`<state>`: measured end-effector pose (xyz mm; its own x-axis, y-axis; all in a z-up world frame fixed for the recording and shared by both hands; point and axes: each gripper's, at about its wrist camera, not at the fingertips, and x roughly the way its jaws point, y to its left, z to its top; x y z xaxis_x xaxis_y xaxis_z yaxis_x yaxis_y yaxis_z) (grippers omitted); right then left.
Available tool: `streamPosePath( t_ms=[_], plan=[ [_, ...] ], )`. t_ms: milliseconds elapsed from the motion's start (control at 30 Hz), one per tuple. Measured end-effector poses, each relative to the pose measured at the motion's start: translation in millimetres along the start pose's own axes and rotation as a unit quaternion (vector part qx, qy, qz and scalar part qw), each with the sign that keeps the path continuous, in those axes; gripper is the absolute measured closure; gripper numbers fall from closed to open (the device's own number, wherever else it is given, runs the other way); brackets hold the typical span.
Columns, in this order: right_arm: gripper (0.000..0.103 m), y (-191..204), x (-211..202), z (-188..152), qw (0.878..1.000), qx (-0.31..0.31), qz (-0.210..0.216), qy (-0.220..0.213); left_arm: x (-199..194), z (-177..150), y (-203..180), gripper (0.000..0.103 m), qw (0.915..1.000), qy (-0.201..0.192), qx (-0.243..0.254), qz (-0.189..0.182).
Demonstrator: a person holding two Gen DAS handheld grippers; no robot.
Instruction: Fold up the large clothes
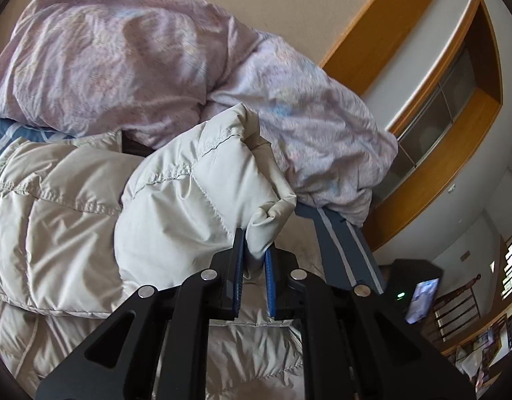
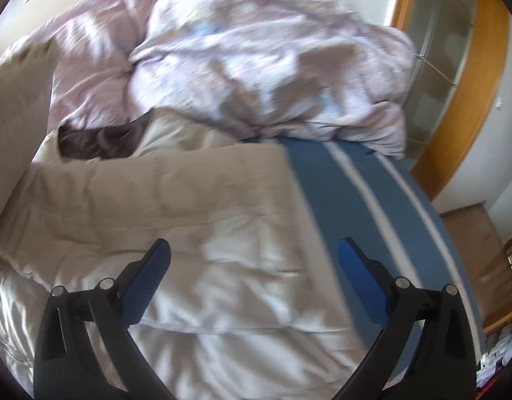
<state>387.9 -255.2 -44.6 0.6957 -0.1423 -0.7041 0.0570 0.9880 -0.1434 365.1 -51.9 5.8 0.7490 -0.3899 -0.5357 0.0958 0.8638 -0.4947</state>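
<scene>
the left gripper [image 1: 254, 260] is clamped on a bunched end of the cream quilted puffer jacket [image 1: 56, 206], which is lifted over the body laid flat on the blue striped bed sheet [image 2: 326, 196]. the right gripper [image 2: 254, 276] is held wide apart and empty above the jacket. slippage is judged likely, since only a thin pinch of slick, puffy fabric is held. the crumpled pink duvet [image 1: 122, 60], at twelve o'clock, could be snagged. the jacket appears bulky, with stitched channels and a dark lining at eleven o'clock.

Crumpled pink duvet [image 1: 129, 63] heaped on blue striped bedsheet [image 2: 339, 180]; wooden-framed window [image 1: 456, 76] beside bed.
</scene>
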Motion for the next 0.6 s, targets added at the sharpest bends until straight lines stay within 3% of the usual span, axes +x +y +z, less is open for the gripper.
streamPosePath(
  t_ms=[267, 367, 433, 467, 600],
  plan=[
    [0.009, -36.0, 0.1, 5.2, 0.999, 0.044, 0.0, -0.003, 45.6, -32.5, 2.0, 0.091, 0.9971, 0.066, 0.028, 0.027],
    [0.011, -34.1, -0.5, 6.3, 0.998, 0.053, 0.015, -0.002, 45.8, -39.9, 8.4, 0.069, 0.9955, 0.09, 0.027, 0.013],
    [0.013, -31.1, -2.7, 7.8, 0.997, 0.061, 0.047, 0.004, 33.7, -41.5, 10.9, 0.02, 0.9955, 0.09, 0.028, 0.005],
    [0.015, -28.8, -4.1, 8.8, 0.995, 0.067, 0.068, 0.008, 25.3, -41.5, 11.1, 0.014, 0.9963, 0.079, 0.033, 0.005],
    [0.018, -14.5, -3.2, 12.7, 0.983, 0.089, 0.157, 0.032, -14.4, -32.4, 16.9, 0.013, 0.9961, 0.05, 0.073, 0.009]
  ],
)
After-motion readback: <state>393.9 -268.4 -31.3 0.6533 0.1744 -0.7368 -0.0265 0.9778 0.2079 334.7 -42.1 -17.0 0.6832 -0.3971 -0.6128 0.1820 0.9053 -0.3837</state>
